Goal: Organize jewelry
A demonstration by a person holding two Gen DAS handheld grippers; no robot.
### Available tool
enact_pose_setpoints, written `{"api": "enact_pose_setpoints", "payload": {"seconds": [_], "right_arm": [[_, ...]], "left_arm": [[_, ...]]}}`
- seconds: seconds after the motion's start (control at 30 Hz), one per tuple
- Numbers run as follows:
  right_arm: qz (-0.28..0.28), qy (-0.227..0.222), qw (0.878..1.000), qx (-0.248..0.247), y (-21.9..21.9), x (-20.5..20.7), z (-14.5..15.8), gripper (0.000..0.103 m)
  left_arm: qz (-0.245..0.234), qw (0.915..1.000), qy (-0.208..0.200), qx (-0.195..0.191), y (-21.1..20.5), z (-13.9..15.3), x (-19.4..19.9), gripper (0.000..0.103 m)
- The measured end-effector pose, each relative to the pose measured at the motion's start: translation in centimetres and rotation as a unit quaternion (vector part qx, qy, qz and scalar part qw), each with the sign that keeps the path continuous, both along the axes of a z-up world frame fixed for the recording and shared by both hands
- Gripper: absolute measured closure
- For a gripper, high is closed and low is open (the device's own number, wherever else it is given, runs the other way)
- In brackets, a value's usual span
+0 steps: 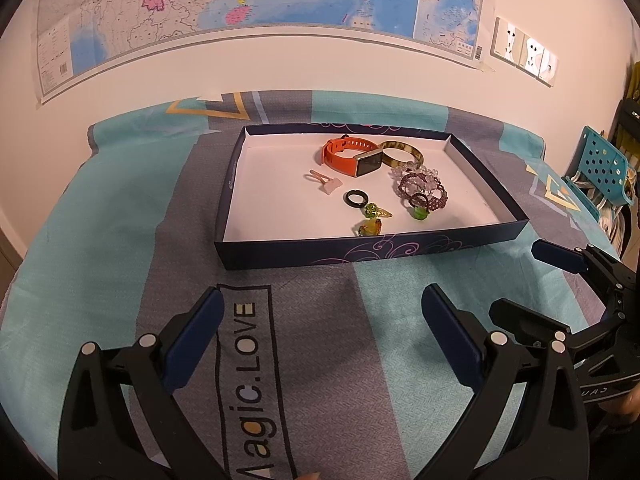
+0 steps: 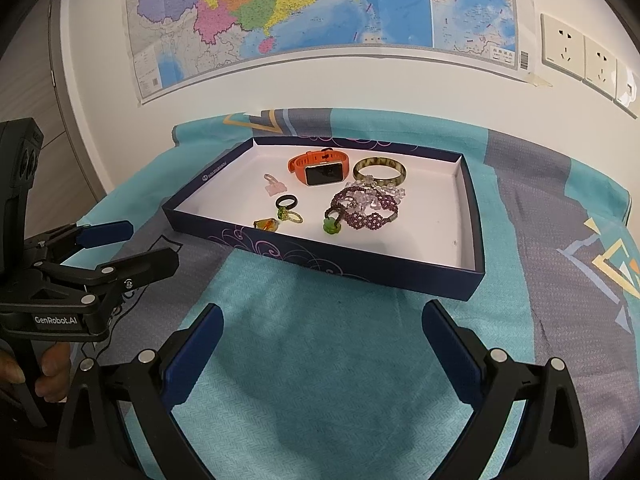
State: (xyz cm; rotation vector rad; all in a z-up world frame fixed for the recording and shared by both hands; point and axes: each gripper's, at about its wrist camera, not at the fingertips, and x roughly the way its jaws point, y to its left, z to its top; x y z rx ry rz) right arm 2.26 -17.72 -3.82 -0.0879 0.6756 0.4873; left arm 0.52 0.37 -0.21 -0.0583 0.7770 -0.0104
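Both tongs, left (image 1: 320, 320) and right (image 2: 320, 336), spread empty before the tray (image 1: 360, 254); jewelry lies ahead, right tongs nearer the beaded bracelet (image 2: 368, 212).

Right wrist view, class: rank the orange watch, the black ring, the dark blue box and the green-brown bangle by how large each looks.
1. dark blue box
2. orange watch
3. green-brown bangle, only slightly smaller than the watch, so these two are close
4. black ring

All lie at similar depth, so the order is fairly safe.
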Motion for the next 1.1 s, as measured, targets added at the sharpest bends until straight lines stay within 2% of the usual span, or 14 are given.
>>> {"api": "enact_pose_setpoints", "payload": {"seconds": [1.1], "right_arm": [[0.000, 0.002, 1.000, 0.001, -0.26, 0.28, -0.16, 0.007]], "left_arm": [[-0.005, 1.0000, -0.001, 0.008, -0.49, 0.04, 0.04, 0.006]]}}
